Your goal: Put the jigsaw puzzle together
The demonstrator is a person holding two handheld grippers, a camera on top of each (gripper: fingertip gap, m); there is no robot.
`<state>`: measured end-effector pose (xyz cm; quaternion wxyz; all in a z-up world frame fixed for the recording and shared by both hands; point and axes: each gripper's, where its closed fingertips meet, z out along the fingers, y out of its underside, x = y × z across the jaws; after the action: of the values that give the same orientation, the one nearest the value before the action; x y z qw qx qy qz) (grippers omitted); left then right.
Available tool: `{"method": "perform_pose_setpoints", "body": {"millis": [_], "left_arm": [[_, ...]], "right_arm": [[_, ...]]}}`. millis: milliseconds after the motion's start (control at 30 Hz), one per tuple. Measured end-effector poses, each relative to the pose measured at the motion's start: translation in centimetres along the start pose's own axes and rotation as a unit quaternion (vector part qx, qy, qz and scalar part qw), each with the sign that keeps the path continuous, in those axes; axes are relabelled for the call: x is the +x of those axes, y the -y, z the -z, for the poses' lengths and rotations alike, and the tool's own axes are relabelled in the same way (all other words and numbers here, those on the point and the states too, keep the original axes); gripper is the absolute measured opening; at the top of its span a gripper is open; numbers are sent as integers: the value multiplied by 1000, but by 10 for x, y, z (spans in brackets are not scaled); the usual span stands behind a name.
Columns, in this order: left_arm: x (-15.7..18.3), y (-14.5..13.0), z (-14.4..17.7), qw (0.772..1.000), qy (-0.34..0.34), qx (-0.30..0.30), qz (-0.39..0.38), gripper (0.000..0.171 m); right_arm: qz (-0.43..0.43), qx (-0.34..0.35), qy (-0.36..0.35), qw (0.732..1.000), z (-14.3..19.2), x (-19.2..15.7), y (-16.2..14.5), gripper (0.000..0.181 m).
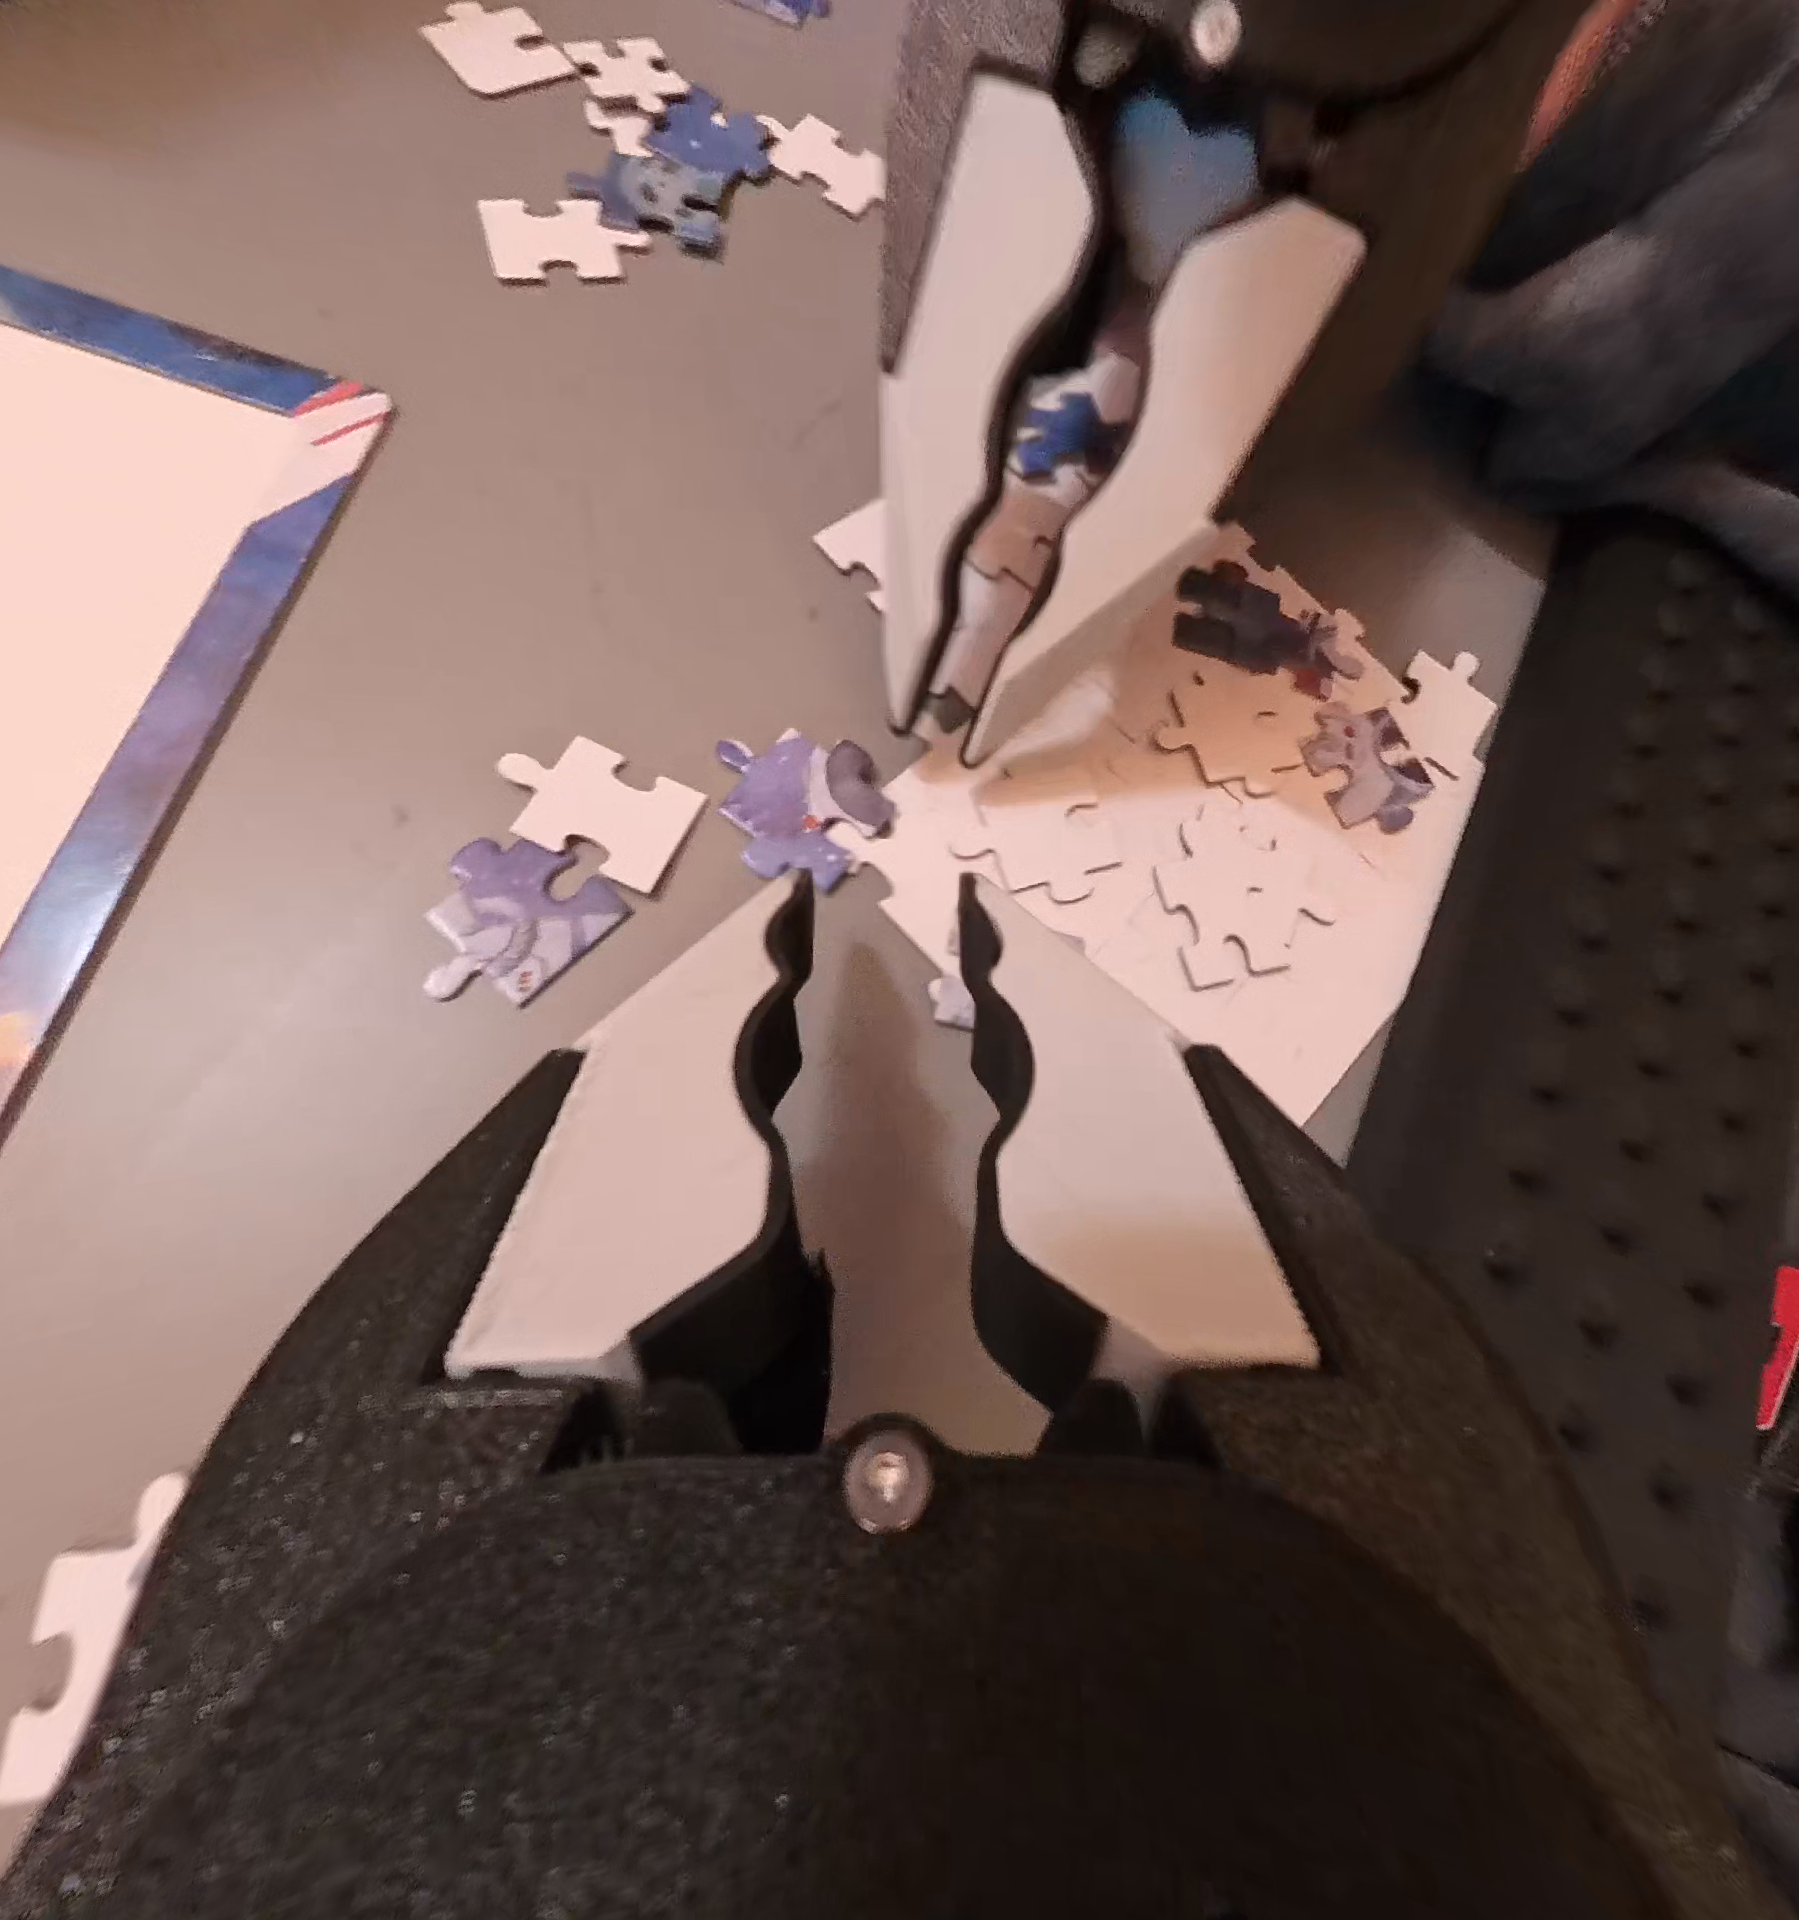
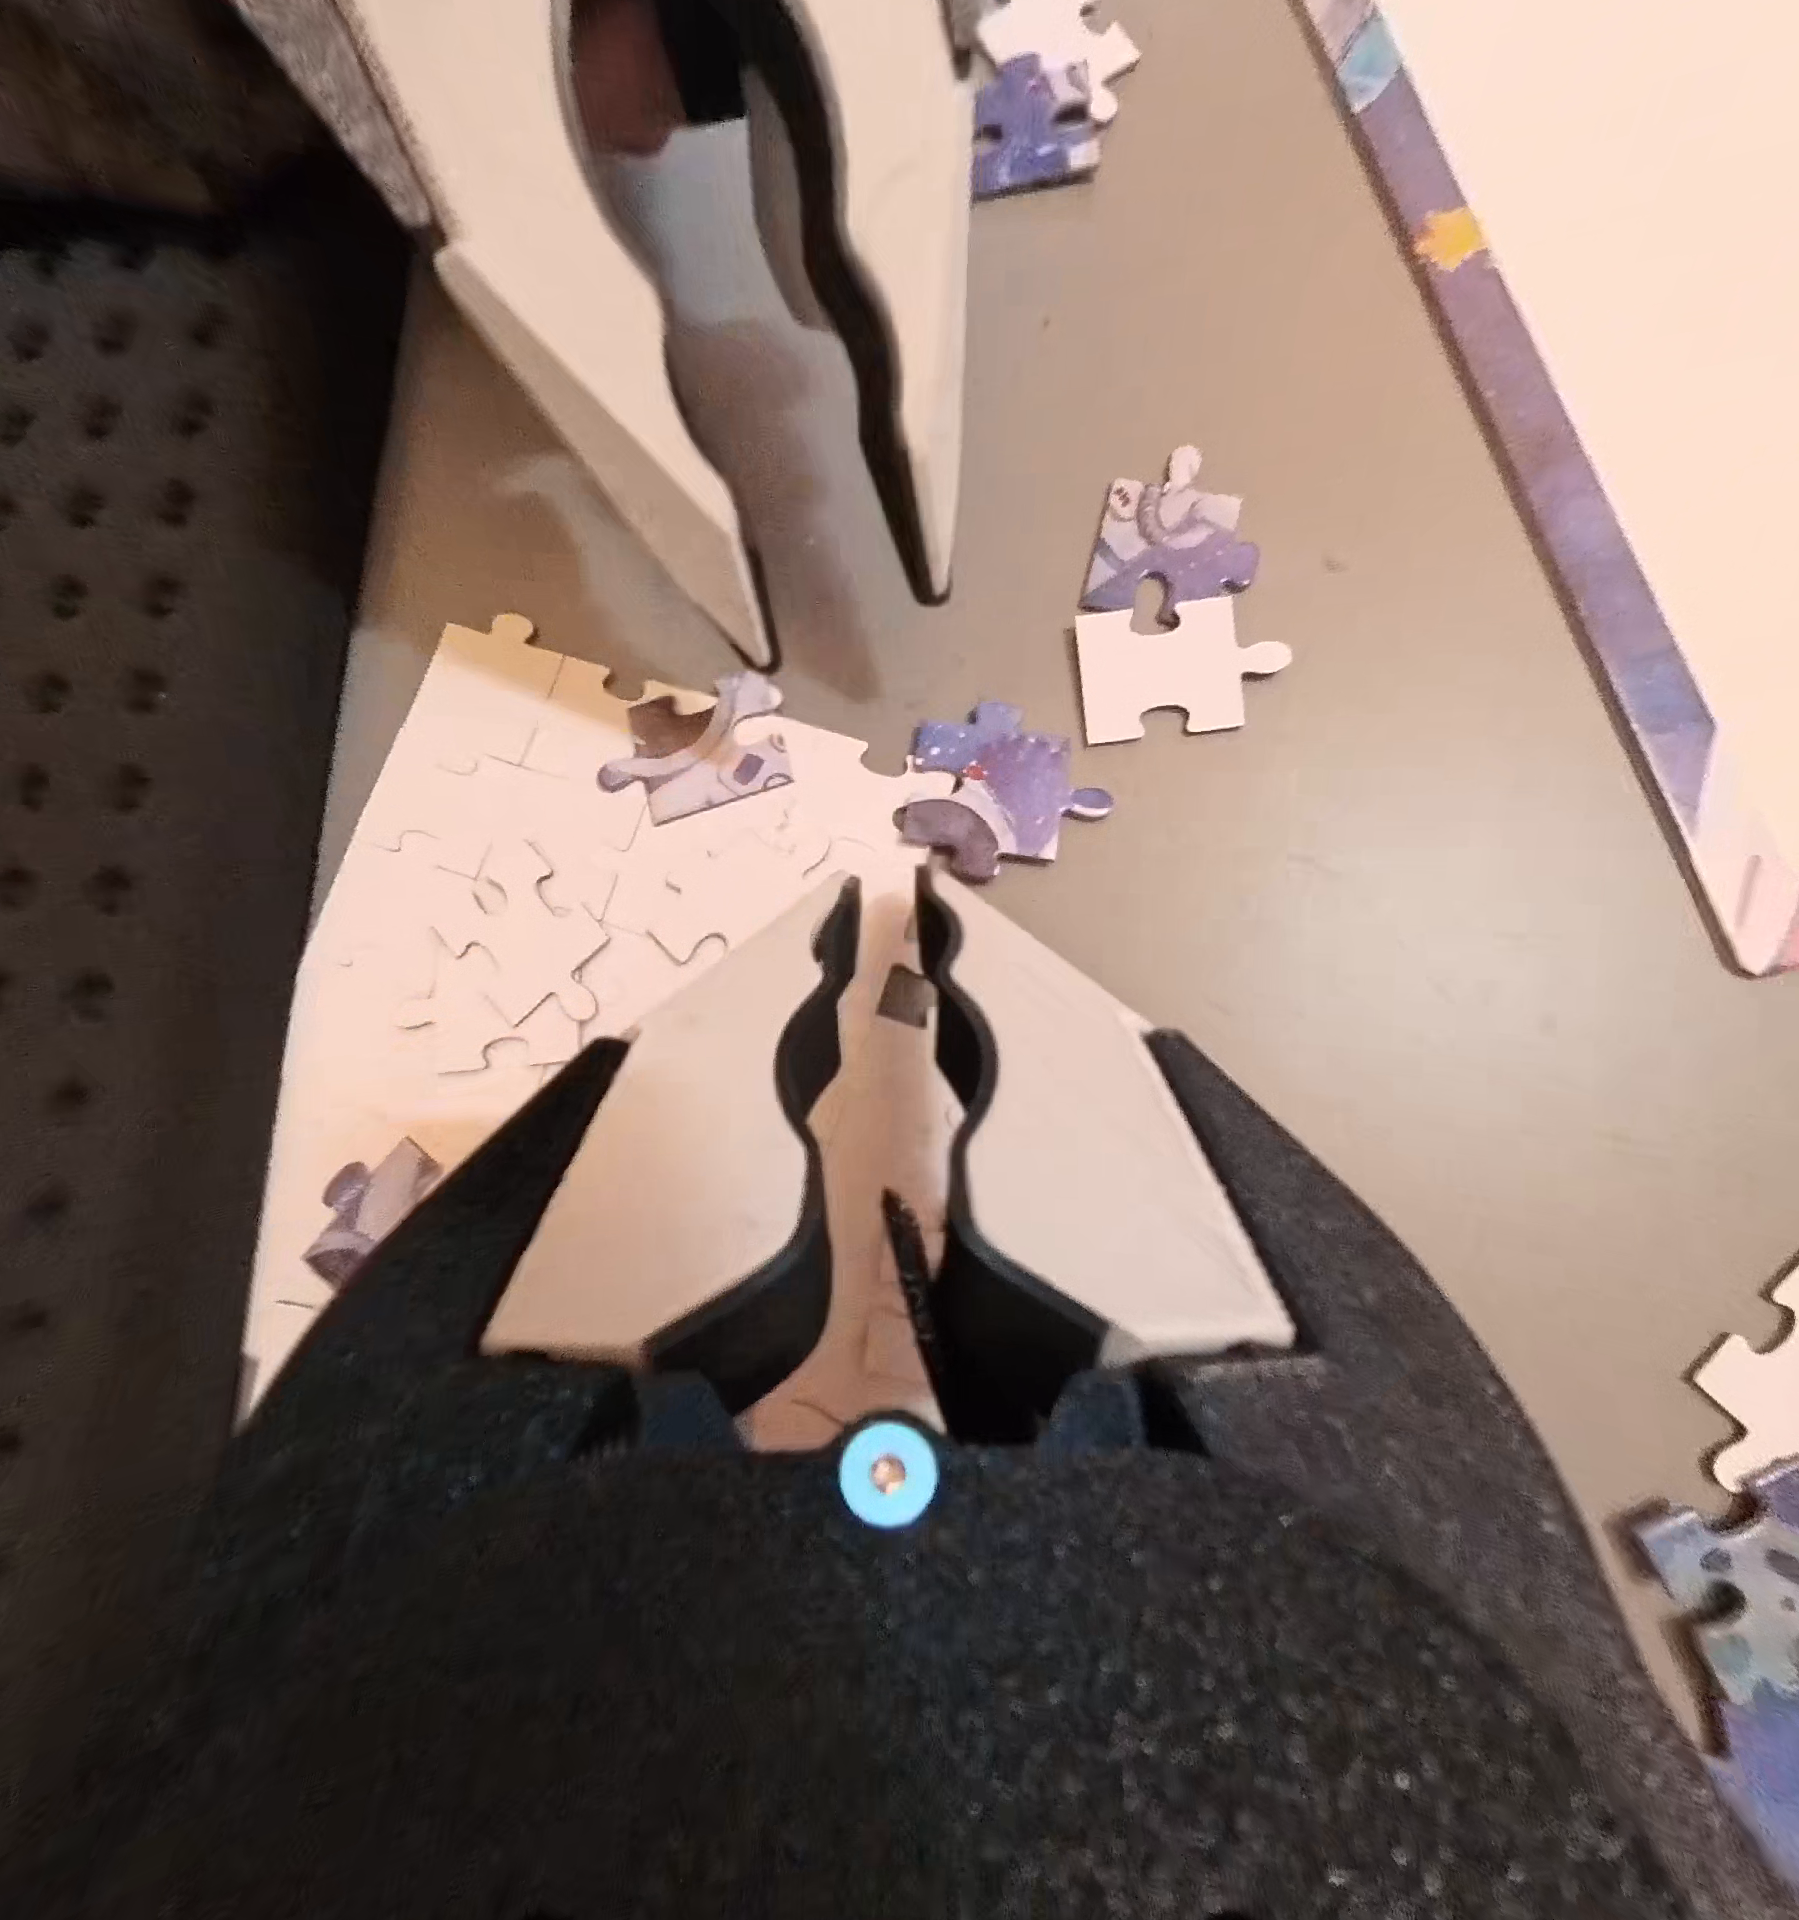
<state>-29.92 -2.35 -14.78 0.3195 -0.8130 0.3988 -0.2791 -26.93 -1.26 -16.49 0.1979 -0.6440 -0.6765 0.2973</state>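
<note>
A block of joined white, face-down puzzle pieces (image 1: 1186,883) (image 2: 521,914) lies at the table's edge, with two picture-up pieces on it. A purple piece (image 1: 801,805) (image 2: 999,795) touches the block's corner. My left gripper (image 1: 884,883) is open and empty, with its tips just short of that corner. My right gripper (image 2: 887,881) faces it from across the corner, also visible in the left wrist view (image 1: 942,740). Its jaws are nearly closed with a narrow gap, and nothing shows between them. A white piece (image 1: 604,810) and a purple piece (image 1: 521,920) lie joined nearby.
A white puzzle board with a blue border (image 1: 178,665) (image 2: 1560,499) lies beside them. A heap of loose pieces (image 1: 666,156) sits farther off, and more pieces (image 2: 1778,1558) lie near my right gripper. A black dimpled foam mat (image 1: 1622,935) (image 2: 95,727) borders the table. The left gripper's tips are roughly 4 cm from the right gripper's.
</note>
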Motion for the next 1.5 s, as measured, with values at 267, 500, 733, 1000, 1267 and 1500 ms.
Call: {"method": "perform_pose_setpoints", "body": {"millis": [267, 500, 733, 1000, 1267, 1500], "left_arm": [[26, -21, -24, 996, -25, -66, -50, 0], [26, -21, -28, 995, -2, -72, -70, 0], [79, -16, -6, 993, -4, -68, -96, 0], [74, -43, -17, 991, 15, -101, -84, 0], [63, -42, -15, 992, 30, -91, -78, 0], [67, -47, -11, 993, 3, -93, -76, 0]], "right_arm": [[-30, -20, 6, 999, -7, 4, -9, 7], [-109, -1, 54, 993, -15, 0, -1, 0], [-104, -4, 57, 993, -14, 1, -4, 0], [-74, 11, -4, 997, -19, 14, 6, 0], [-88, 1, 85, 993, -21, -15, 8, 0], [-103, 4, -53, 993, 34, 44, -22, 1]]}}
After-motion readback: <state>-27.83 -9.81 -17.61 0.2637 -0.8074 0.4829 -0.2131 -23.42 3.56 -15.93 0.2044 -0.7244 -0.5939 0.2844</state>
